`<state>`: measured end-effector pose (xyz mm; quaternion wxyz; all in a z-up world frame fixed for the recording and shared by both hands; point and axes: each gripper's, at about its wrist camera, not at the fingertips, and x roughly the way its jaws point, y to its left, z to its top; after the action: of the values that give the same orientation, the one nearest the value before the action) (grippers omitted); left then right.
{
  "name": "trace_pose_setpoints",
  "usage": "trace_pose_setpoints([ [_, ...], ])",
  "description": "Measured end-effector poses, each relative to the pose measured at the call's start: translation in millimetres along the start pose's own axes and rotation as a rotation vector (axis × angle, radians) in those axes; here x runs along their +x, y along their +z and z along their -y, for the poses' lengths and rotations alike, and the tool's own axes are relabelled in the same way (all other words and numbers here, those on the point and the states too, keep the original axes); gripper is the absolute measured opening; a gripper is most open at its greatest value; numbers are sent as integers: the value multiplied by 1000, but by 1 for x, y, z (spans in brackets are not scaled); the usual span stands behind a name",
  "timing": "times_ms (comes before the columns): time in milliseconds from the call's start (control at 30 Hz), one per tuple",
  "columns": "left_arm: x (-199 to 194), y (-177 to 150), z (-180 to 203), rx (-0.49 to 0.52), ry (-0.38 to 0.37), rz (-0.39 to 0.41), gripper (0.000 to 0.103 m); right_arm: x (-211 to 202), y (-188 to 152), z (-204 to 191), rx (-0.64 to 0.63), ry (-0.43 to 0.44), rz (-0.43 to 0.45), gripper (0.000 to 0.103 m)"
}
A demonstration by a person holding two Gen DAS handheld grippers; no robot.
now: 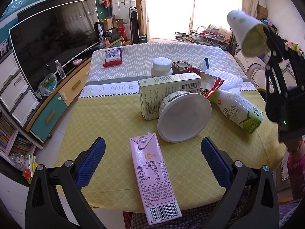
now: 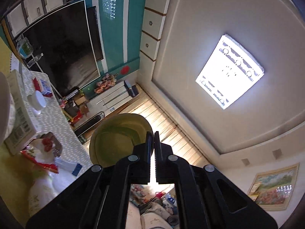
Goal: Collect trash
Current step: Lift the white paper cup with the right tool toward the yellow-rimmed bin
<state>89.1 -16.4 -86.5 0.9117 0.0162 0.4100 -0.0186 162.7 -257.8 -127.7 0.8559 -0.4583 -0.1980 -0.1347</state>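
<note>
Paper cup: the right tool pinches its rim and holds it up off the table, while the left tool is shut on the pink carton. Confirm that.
One detail is wrong: the left tool is open, its fingers either side of the pink carton, as the left wrist view shows. The right tool does pinch the paper cup by its rim, off the table.

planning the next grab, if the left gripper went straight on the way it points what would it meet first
Most likely the pink carton, lying on the table between the open fingers of the left gripper. The round white tub lies beyond it. Depth is hard to judge.
</note>
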Motion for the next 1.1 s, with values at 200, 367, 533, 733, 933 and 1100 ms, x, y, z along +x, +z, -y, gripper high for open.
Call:
trace_pose_setpoints([
  [200, 6, 0, -4, -13, -10, -17, 99, 38, -5, -5, -51, -107, 56, 2],
  [367, 10, 2, -8, -23, -13, -19, 99, 56, -2, -8, -40, -92, 31, 2],
  [533, 15, 3, -10, -26, -17, -29, 99, 60, 6, -9, 22, 63, -15, 2],
  [733, 17, 3, -9, -26, -25, -28, 99, 78, 15, 3, 173, 324, -146, 2],
  [933, 18, 0, -9, -24, -33, -32, 99, 84, 12, 24, 381, 551, -299, 2],
  [1100, 18, -1, -10, -24, -38, -30, 99, 78, 17, 29, 350, 497, -305, 3],
])
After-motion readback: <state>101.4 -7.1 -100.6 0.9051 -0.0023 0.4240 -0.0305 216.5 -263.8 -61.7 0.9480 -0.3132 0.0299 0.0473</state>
